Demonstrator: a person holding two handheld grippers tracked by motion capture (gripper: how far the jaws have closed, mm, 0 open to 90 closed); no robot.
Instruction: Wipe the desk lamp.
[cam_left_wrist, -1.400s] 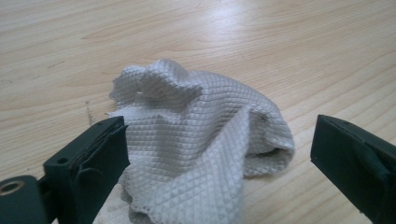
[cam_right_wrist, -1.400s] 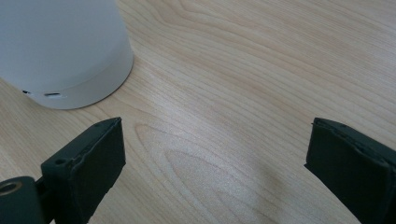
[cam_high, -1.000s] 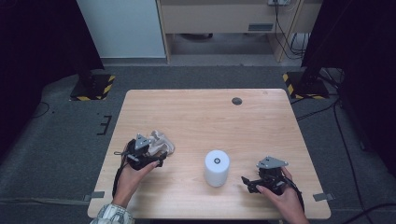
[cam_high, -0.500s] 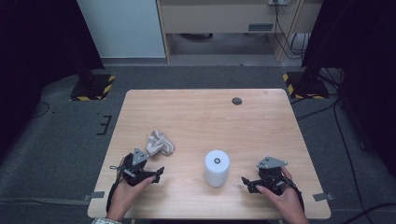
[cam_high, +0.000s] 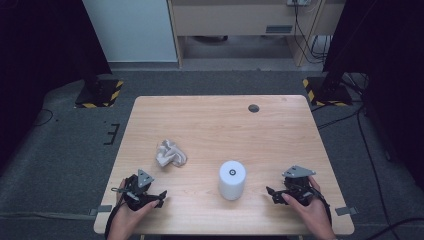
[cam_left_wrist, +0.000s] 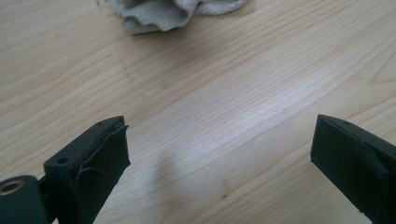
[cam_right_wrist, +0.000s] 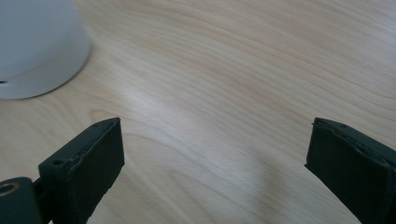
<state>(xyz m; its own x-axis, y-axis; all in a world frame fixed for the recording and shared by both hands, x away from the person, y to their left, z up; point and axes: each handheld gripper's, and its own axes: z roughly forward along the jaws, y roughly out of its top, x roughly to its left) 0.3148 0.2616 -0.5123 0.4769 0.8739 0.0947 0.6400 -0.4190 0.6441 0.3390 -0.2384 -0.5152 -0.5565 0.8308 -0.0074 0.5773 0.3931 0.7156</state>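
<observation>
Cloth (cam_high: 171, 153) lies crumpled, long axis slanting toward the table's (cam_high: 210, 120) far-left corner; left gripper (cam_high: 159, 196) and right gripper (cam_high: 270, 194) both gape wide, empty

Your left gripper (cam_high: 161, 194) sits at the near left of the bench, held low in your left hand (cam_high: 131, 215), jaws spread wide with nothing between them. Your right gripper (cam_high: 270, 192) sits at the near right in your right hand (cam_high: 312, 212), jaws likewise wide apart, pointing left.
</observation>
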